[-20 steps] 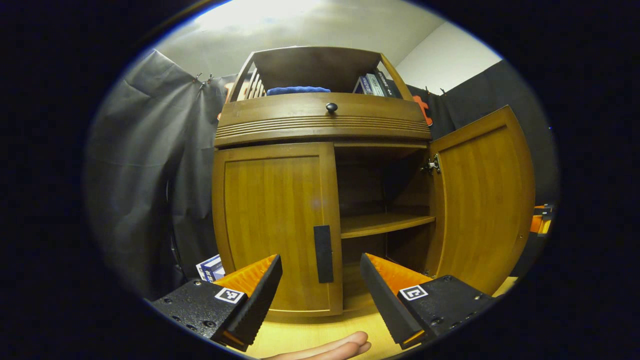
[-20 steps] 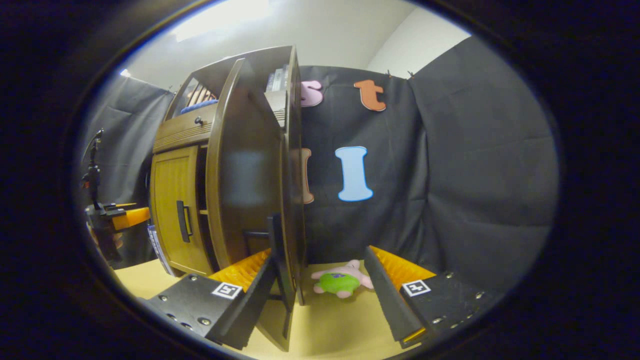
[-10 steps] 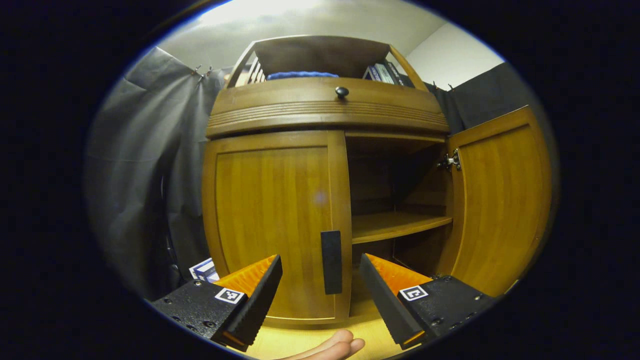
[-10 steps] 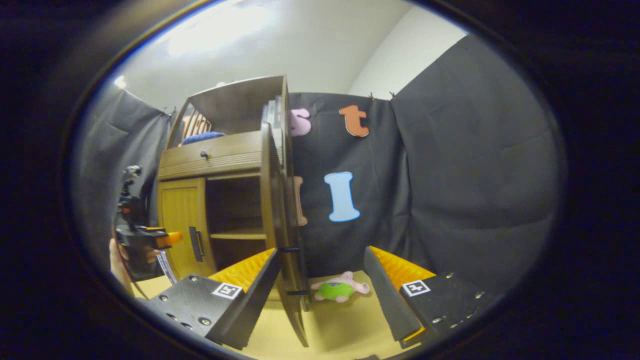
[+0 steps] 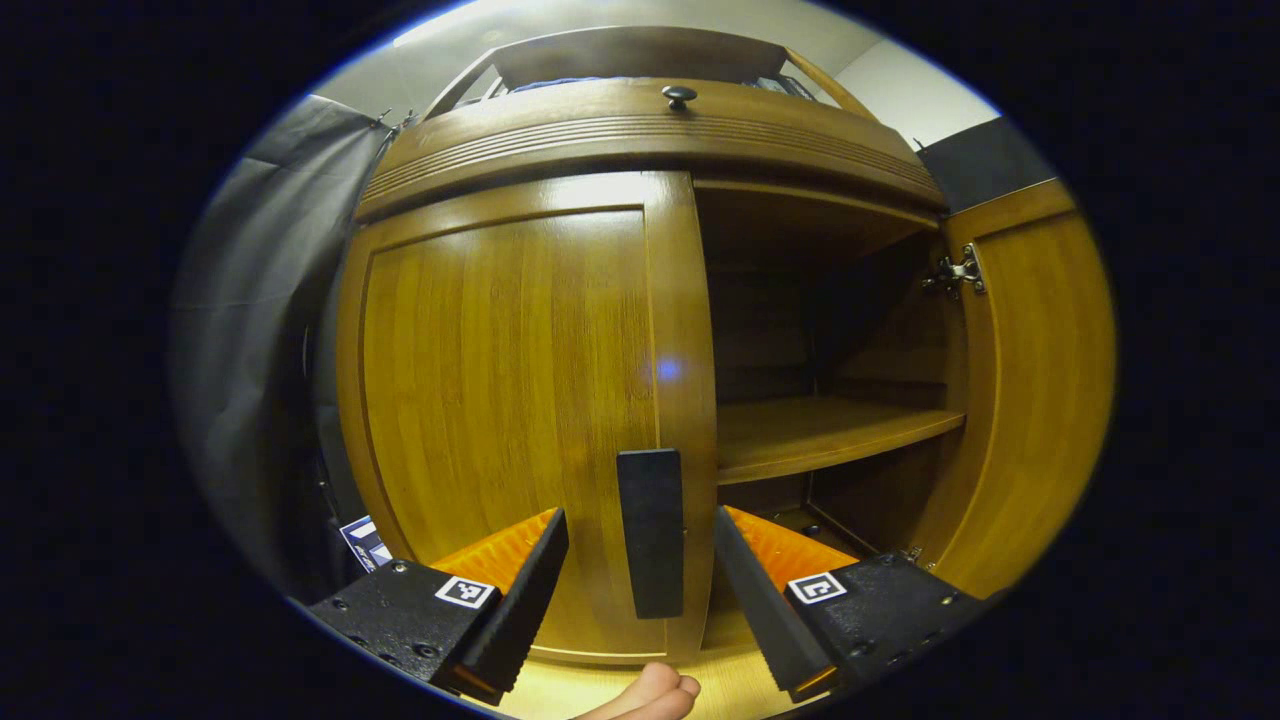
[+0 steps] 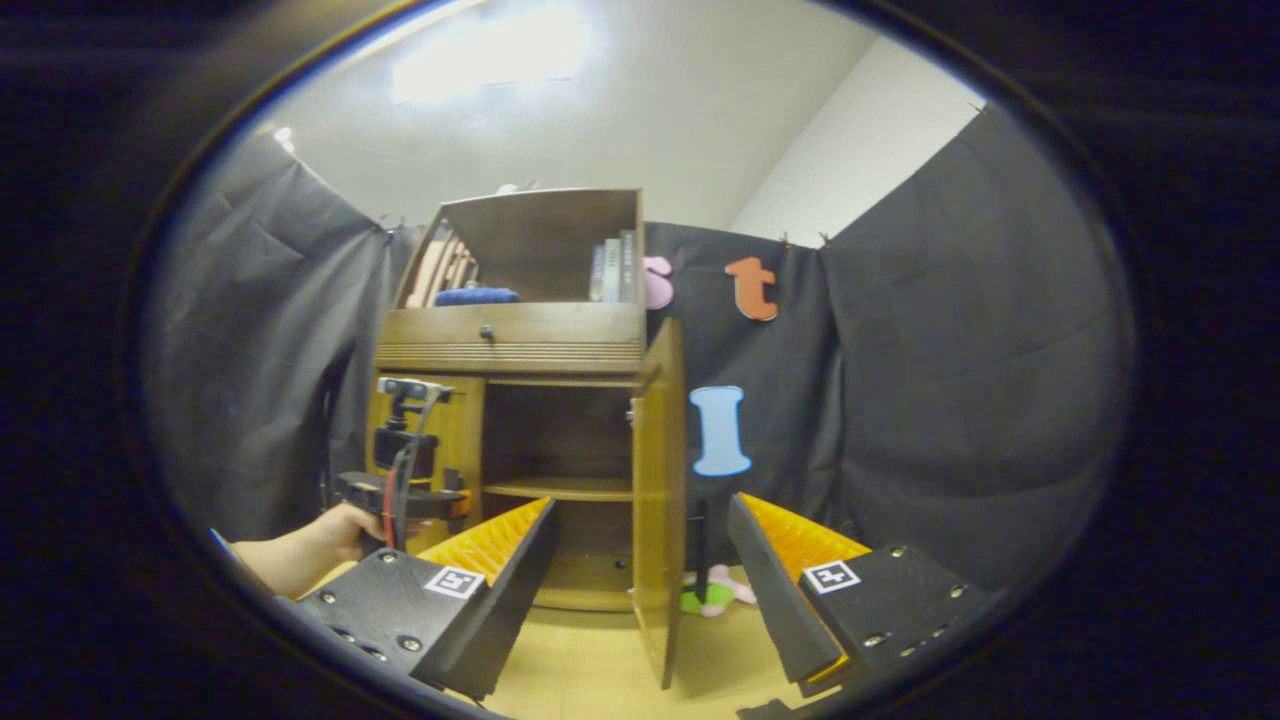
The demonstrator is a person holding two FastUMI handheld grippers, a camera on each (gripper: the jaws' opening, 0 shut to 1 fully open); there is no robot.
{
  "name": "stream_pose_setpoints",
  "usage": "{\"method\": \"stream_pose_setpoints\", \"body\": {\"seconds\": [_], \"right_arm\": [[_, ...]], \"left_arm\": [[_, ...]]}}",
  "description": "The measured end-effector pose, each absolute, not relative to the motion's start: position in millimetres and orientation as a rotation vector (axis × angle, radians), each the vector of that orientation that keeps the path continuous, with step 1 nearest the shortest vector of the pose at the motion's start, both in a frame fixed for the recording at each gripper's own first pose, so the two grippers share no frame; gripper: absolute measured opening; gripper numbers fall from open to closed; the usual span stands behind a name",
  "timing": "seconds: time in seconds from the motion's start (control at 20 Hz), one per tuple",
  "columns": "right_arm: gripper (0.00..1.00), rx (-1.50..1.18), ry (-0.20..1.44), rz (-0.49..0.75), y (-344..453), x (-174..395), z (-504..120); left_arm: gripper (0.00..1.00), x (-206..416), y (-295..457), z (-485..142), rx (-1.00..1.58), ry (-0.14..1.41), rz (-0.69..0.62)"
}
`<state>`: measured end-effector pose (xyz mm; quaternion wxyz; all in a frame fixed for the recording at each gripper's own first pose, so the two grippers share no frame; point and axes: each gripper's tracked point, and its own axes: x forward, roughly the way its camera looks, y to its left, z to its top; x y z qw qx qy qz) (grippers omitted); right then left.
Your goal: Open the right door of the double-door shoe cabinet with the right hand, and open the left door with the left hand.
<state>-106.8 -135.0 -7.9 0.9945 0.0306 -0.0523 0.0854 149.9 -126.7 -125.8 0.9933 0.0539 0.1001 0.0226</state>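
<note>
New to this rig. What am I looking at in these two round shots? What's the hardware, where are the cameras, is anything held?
There is no robot arm. A person holds a two-finger claw in each hand, and a fisheye camera rides on each claw, looking forward along its fingers.

The left gripper view is close to a wooden shoe cabinet. The left claw is open, its fingers on either side of the dark handle of the closed left door, not yet gripping it.

The right gripper view sits farther back. The right claw is open and holds nothing. The right door stands wide open, showing a bare shelf. You can also see the person's hand holding the left claw at the cabinet.

A small plush toy lies on the pale surface behind the open door.
</note>
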Motion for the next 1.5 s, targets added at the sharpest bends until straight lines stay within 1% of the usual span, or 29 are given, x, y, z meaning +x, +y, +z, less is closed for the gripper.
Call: {"method": "stream_pose_setpoints", "body": {"seconds": [0.05,0.1,0.15,0.2,0.25,0.3,0.35,0.4,0.45,0.5,0.55,0.6,0.75,0.8,0.85,0.9,0.95,1.0,1.1,1.25,1.3,1.45,1.5], "right_arm": [[0.98,0.072,-0.099,0.196,-121.6,-113.5,-12.3],[1.00,0.081,-0.093,0.207,-112.1,-119.6,-18.5],[0.99,0.091,-0.105,0.202,-104.7,-122.5,-19.9],[0.98,0.097,-0.113,0.207,-97.7,-126.2,-21.8],[0.98,0.103,-0.110,0.201,-92.5,-128.5,-24.8],[1.00,0.104,-0.105,0.185,-92.1,-129.7,-28.1],[1.00,0.092,-0.102,0.172,-91.2,-130.7,-30.0],[0.97,0.078,-0.104,0.169,-87.4,-132.4,-30.4],[1.00,0.079,-0.105,0.159,-87.4,-134.1,-31.5],[0.97,0.091,-0.100,0.154,-88.2,-134.4,-34.2],[0.97,0.109,-0.097,0.159,-86.0,-135.3,-35.5],[1.00,0.121,-0.095,0.163,-84.8,-136.4,-37.5],[1.00,0.130,-0.085,0.137,-93.0,-135.9,-39.9],[0.97,0.130,-0.086,0.132,-93.4,-136.3,-38.8],[1.00,0.130,-0.087,0.130,-93.9,-136.8,-37.7],[0.97,0.127,-0.089,0.129,-92.4,-138.0,-37.1],[0.97,0.126,-0.092,0.129,-92.4,-137.9,-35.1],[1.00,0.127,-0.095,0.130,-93.0,-140.1,-34.9],[1.00,0.127,-0.096,0.137,-90.4,-140.6,-34.0],[1.00,0.123,-0.095,0.138,-89.9,-139.3,-33.4],[1.00,0.124,-0.097,0.137,-90.0,-140.1,-33.0],[1.00,0.128,-0.102,0.140,-85.9,-142.4,-30.1],[1.00,0.127,-0.102,0.137,-85.9,-141.9,-30.3]], "left_arm": [[0.88,154.9,-131.9,-128.5,0.107,0.199,0.027],[0.84,160.5,-141.0,-133.1,0.097,0.202,-0.017],[0.75,159.0,-144.8,-142.4,0.092,0.235,-0.031],[0.65,162.6,-141.4,-151.1,0.096,0.261,-0.018],[0.67,166.3,-137.0,-160.5,0.094,0.285,-0.007],[0.65,166.4,-134.4,-167.7,0.090,0.319,-0.007],[0.51,166.6,-134.9,-161.2,0.068,0.283,-0.003],[0.51,173.0,-133.2,-157.3,0.049,0.255,-0.005],[0.46,169.8,-130.8,-157.9,0.030,0.254,-0.008],[0.41,171.7,-131.3,-158.5,0.016,0.243,-0.021],[0.36,168.4,-131.1,-158.5,0.014,0.241,-0.030],[0.35,167.0,-131.5,-156.8,0.033,0.232,-0.045],[0.34,167.2,-131.2,-157.3,0.065,0.223,-0.070],[0.34,166.2,-131.5,-156.9,0.063,0.230,-0.076],[0.33,163.3,-131.3,-158.1,0.059,0.238,-0.078],[0.30,159.3,-131.4,-157.1,0.056,0.243,-0.082],[0.32,154.6,-131.2,-156.7,0.050,0.248,-0.086],[0.31,149.8,-131.2,-155.8,0.043,0.251,-0.092],[0.31,136.0,-130.5,-152.8,0.043,0.252,-0.113],[0.33,110.2,-126.2,-147.6,0.040,0.254,-0.146],[0.31,100.4,-124.5,-144.3,0.035,0.252,-0.155],[0.33,73.0,-114.7,-137.1,0.033,0.250,-0.188],[0.32,63.8,-111.3,-135.6,0.032,0.255,-0.200]]}}
